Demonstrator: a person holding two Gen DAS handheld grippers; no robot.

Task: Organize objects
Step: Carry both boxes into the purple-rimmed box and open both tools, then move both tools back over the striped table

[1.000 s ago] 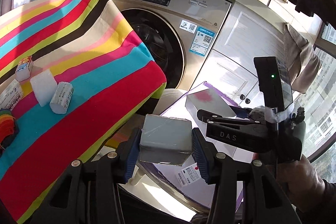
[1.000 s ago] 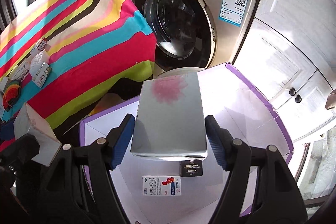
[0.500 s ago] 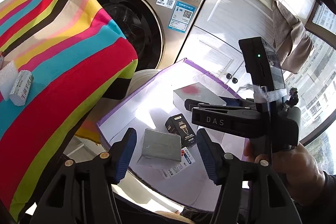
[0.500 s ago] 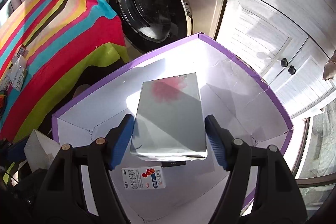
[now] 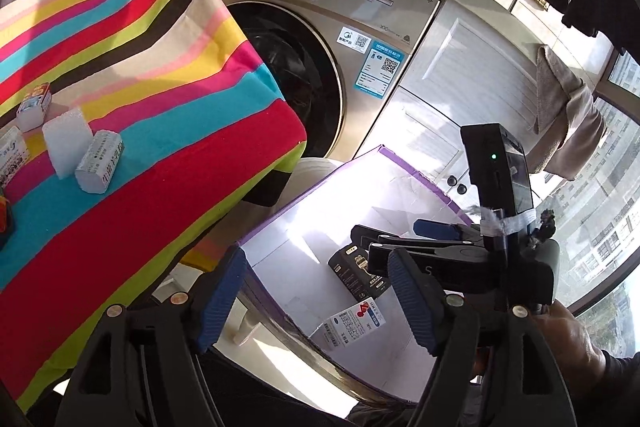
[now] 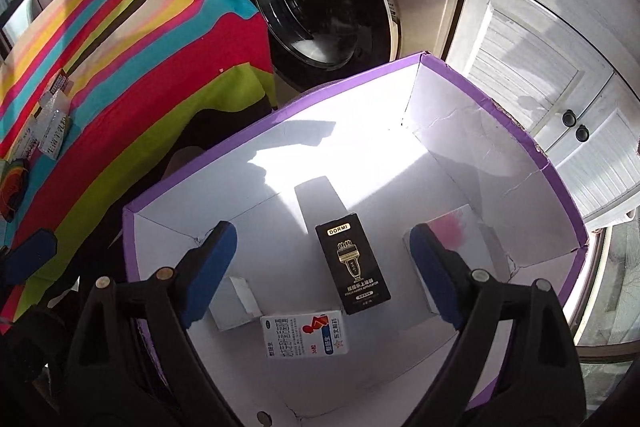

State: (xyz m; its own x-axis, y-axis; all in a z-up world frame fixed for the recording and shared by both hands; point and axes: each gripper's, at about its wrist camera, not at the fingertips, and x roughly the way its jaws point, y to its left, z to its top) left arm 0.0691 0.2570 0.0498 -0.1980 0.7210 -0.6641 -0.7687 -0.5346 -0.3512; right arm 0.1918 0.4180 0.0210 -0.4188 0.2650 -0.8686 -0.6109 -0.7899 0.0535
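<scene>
A purple-rimmed white box (image 6: 560,183) (image 5: 416,171) stands on the floor by the table. Inside it lie a black DORMI box (image 6: 352,263) (image 5: 358,273), a white medicine box (image 6: 306,333) (image 5: 352,321), a small grey box (image 6: 234,301) and a silver box with a pink mark (image 6: 452,231). My right gripper (image 6: 320,273) is open and empty above the box; it also shows in the left wrist view (image 5: 404,233). My left gripper (image 5: 316,301) is open and empty over the box's near edge. Small white packets (image 5: 100,161) lie on the striped table (image 5: 132,131).
A washing machine (image 5: 320,39) stands behind the table and box. White cabinet doors (image 6: 532,67) are at the right. A white foam block (image 5: 66,139) and more small packs (image 5: 34,105) lie on the striped cloth. A towel (image 5: 564,107) hangs at the far right.
Both grippers have opened and let go of their boxes. The grey box and the silver pink-marked box now lie in the purple-rimmed box. The left gripper has swung back toward the table.
</scene>
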